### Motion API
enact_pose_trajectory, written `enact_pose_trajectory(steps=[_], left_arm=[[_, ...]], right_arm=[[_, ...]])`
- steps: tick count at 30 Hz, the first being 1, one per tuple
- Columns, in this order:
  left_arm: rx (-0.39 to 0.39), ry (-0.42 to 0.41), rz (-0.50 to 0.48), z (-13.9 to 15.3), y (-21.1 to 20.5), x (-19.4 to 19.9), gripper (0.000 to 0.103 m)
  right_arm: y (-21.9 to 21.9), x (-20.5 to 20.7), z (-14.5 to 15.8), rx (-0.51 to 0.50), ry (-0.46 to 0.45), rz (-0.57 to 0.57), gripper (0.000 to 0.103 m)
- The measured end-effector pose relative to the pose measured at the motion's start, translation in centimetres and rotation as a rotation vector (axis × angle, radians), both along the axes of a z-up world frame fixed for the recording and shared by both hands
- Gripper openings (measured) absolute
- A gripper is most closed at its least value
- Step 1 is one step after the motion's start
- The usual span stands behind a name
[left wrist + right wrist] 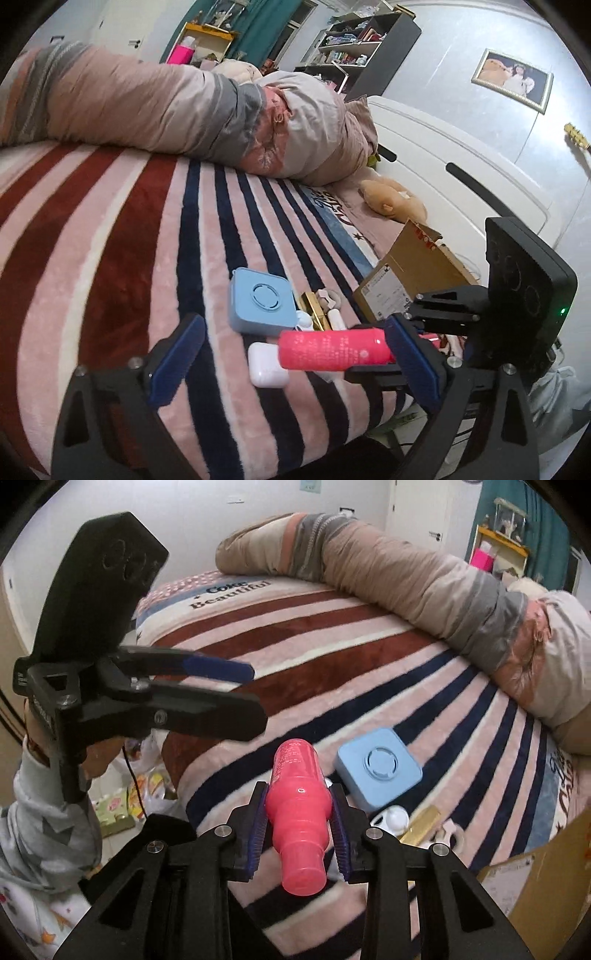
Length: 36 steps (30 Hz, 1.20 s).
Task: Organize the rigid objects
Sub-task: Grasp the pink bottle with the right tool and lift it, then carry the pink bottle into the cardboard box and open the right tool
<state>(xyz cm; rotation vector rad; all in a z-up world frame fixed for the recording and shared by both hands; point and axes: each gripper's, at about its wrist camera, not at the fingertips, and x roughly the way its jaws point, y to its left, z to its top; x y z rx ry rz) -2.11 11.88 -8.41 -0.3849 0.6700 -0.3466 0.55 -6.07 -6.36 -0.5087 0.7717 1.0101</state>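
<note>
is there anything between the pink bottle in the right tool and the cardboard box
Nothing tall. The pink bottle is clamped in the right tool. Toward the cardboard box only low items lie on the bed: a gold bar and small white pieces. Carried above them, the way looks open.

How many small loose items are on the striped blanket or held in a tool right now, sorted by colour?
Pink: 1, the pink bottle clamped in the right tool
Blue: 1, the blue square box
White: 2, the white earbud case and a white round item
Gold: 1, the gold bar
Total: 5; more pale pieces near the gold bar are too unclear to count.
</note>
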Motion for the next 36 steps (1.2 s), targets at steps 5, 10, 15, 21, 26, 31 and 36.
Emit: enact_pose_trajectory(steps=[5, 10, 15, 21, 26, 31, 36], left_arm=[[0.036, 0.050, 0.050, -1.0, 0.2, -0.3, 0.097], [0.044, 0.087, 0.066, -2.1, 0.9, -0.4, 0.097], [0.046, 0.095, 0.062, -2.6, 1.2, -0.2, 0.097], [0.045, 0.116, 0.050, -3.3, 1.0, 0.1, 0.097], [0.037, 0.105, 0.004, -2.5, 0.1, 0.3, 0.097], [0.017, 0.030, -0.096, 0.9, -2.6, 0.7, 0.085], [0.010, -0.061, -0.204, 6.1, -6.7, 2.6, 0.065]], right_arm=[[-0.1, 1.6, -2.9, -0.043, 0.118, -0.040, 0.028], [0.1, 2.9, -6.7, -0.101, 0.188, -0.070, 0.028], [0.5, 3.2, -9.0, -0.157, 0.238, -0.082, 0.028], [0.9, 3.1, -8.9, -0.136, 0.216, -0.094, 0.027], [0.3, 2.4, -6.6, -0.050, 0.173, -0.089, 0.027], [-1.6, 1.2, -1.4, 0.085, 0.109, -0.070, 0.027], [-5.5, 0.0, 4.2, 0.235, -0.009, -0.058, 0.027]])
